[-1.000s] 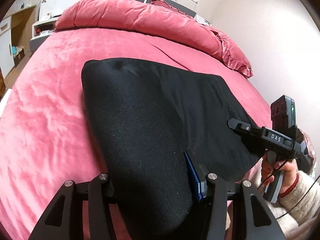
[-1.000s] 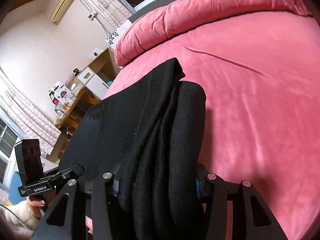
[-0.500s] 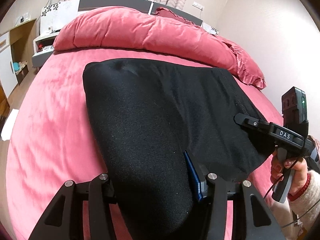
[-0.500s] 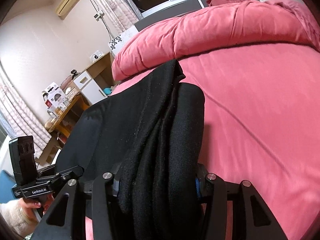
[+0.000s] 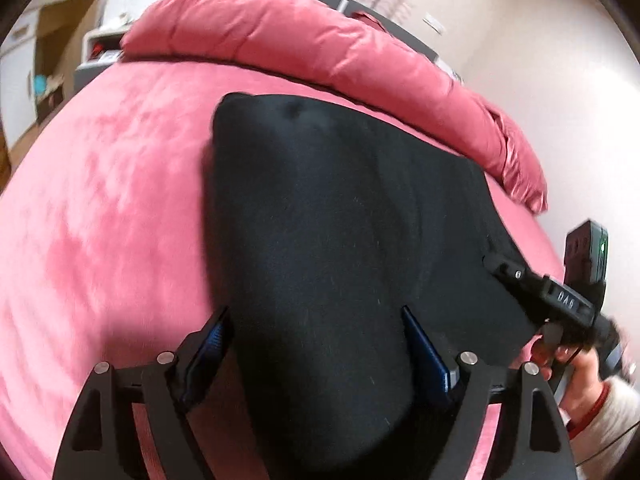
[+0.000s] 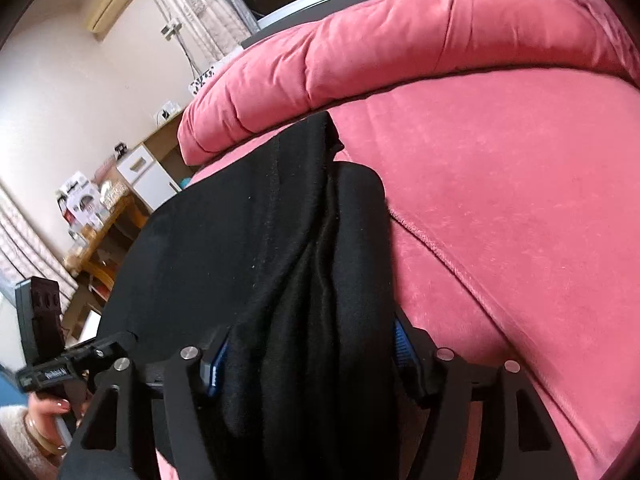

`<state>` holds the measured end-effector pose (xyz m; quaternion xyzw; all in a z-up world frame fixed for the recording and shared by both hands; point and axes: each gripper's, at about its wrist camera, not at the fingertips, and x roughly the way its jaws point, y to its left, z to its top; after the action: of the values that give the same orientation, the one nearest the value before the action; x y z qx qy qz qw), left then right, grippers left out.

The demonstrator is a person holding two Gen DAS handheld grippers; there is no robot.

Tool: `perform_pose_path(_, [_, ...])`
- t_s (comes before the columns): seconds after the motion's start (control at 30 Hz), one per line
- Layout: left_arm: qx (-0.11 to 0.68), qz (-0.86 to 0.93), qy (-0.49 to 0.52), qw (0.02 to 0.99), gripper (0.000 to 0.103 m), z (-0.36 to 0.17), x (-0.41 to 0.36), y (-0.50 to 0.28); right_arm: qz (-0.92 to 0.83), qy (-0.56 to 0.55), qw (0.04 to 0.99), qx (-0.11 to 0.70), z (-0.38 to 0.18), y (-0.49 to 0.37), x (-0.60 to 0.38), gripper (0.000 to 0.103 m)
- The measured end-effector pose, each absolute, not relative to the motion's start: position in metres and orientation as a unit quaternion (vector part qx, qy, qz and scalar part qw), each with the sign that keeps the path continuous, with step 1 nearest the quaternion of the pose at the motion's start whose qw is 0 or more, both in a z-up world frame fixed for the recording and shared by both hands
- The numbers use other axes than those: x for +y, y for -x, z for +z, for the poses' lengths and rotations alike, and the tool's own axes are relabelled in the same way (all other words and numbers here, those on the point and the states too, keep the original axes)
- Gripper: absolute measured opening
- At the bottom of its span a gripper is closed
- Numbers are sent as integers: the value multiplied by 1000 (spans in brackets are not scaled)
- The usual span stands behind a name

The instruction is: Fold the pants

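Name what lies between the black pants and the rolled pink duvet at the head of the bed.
Only bare pink bed cover separates the pants from the duvet; the left wrist view shows it.

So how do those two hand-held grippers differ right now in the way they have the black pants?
The left hand-held gripper has its jaws opening wide, blue pads clear of a single flat layer of the black pants. The right hand-held gripper is opening too, but less, with a thick bunch of folds filling the gap. Both point down over the pink bed.
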<state>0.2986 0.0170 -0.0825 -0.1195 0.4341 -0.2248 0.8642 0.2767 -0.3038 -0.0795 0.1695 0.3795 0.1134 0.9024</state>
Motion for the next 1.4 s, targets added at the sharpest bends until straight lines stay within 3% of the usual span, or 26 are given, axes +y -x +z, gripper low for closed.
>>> perform_pose_path(0.07, [418, -205, 115, 877, 83, -72, 21, -284, 96, -148, 908, 380, -68, -269, -301, 66])
perform_pose_path(0.13, [378, -178, 97, 903, 68, -55, 25, -261, 53, -102, 927, 358, -45, -247, -293, 64])
perform_pose_path(0.17, [341, -152, 78, 924, 67, -43, 25, -244, 46, -84, 936, 340, -37, -238, -287, 58])
perform_pose_path(0.23, [301, -136, 57, 942, 66, -31, 21, -225, 48, -39, 954, 293, -15, -215, -268, 55])
perform_pose_path(0.3, [289, -156, 39, 944, 63, -26, 8, -220, 84, -19, 954, 286, -7, -207, -247, 39])
perform_pose_path(0.4, [308, -181, -20, 934, 51, -32, -24, -227, 119, -4, 942, 314, -17, -210, -227, 25])
perform_pose_path(0.53, [333, -177, -80, 923, 50, -50, -55, -237, 91, 12, 928, 362, -44, -217, -221, 23])
perform_pose_path(0.6, [343, -172, -101, 918, 51, -58, -64, -236, 61, 22, 929, 365, -54, -215, -230, 2])
perform_pose_path(0.77, [328, -153, -152, 920, 52, -74, -77, -229, 55, -51, 928, 365, -65, -214, -256, 0])
perform_pose_path(0.93, [333, -153, -130, 921, 53, -63, -68, -220, 42, -41, 934, 352, -60, -208, -245, 0])
perform_pose_path(1.03, [343, -138, -120, 921, 54, -56, -63, -204, 53, -83, 930, 354, -49, -197, -245, 19])
perform_pose_path(1.1, [355, -136, -92, 920, 55, -53, -57, -189, 54, -93, 932, 347, -40, -183, -242, 48])
perform_pose_path(1.17, [377, -138, -56, 914, 58, -53, -48, -179, 48, -88, 936, 337, -33, -163, -234, 63])
perform_pose_path(1.4, [414, -109, -6, 904, 59, -54, -28, -135, 54, -79, 923, 372, -39, -114, -212, 68])
